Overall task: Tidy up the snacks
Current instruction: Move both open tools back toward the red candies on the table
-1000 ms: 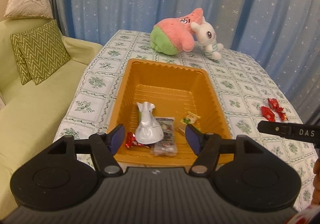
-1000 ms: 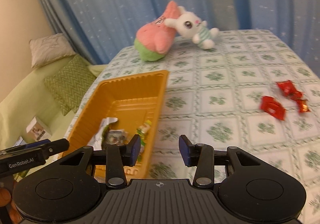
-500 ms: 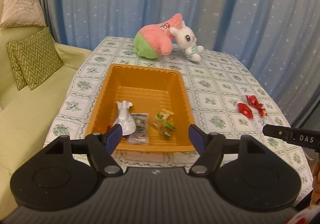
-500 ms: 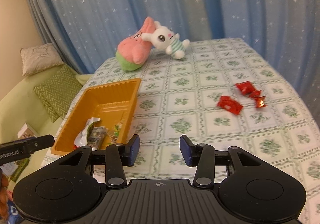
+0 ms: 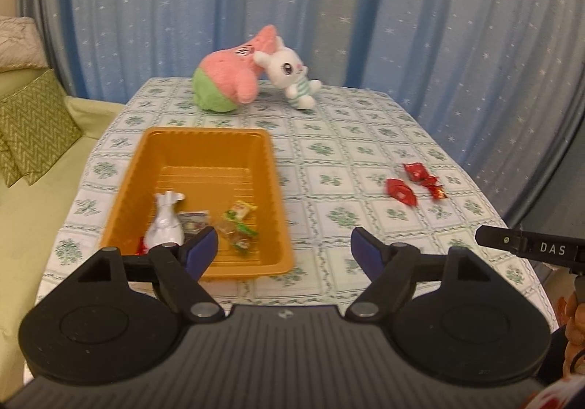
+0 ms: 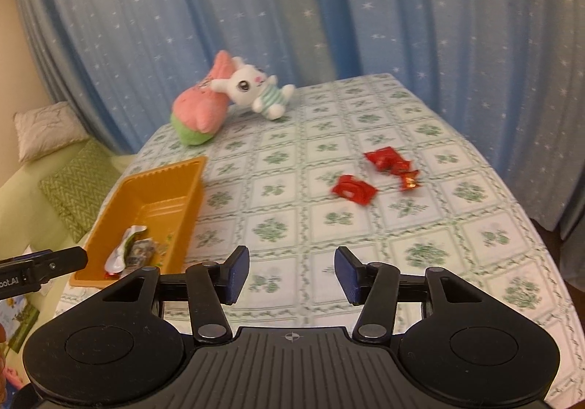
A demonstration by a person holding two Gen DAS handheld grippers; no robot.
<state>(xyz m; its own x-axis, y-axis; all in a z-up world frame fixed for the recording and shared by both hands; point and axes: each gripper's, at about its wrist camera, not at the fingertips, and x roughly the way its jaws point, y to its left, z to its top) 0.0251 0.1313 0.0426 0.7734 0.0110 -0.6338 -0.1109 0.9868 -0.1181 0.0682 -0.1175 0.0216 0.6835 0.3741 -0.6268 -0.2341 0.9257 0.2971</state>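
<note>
An orange tray (image 5: 204, 146) sits on the left of the table and also shows in the right wrist view (image 6: 161, 186). In it lie a white pouch (image 5: 165, 222), a dark packet (image 5: 192, 222) and a yellow-green snack (image 5: 239, 226). Three red snack packets lie on the cloth at the right: one flat (image 5: 401, 191) (image 6: 354, 189), two further back (image 5: 416, 171) (image 6: 387, 160). My left gripper (image 5: 283, 253) is open and empty above the table's near edge beside the tray. My right gripper (image 6: 291, 273) is open and empty, short of the red packets.
A pink and green plush (image 5: 230, 80) and a white rabbit plush (image 5: 292, 78) lie at the far edge by blue curtains. A green sofa with cushions (image 5: 33, 135) runs along the left. The table's right edge (image 6: 530, 219) drops off.
Both grippers have pulled back and up from the tray and swung right. The red packets now sit nearer the middle of the right wrist view. Both stay open.
</note>
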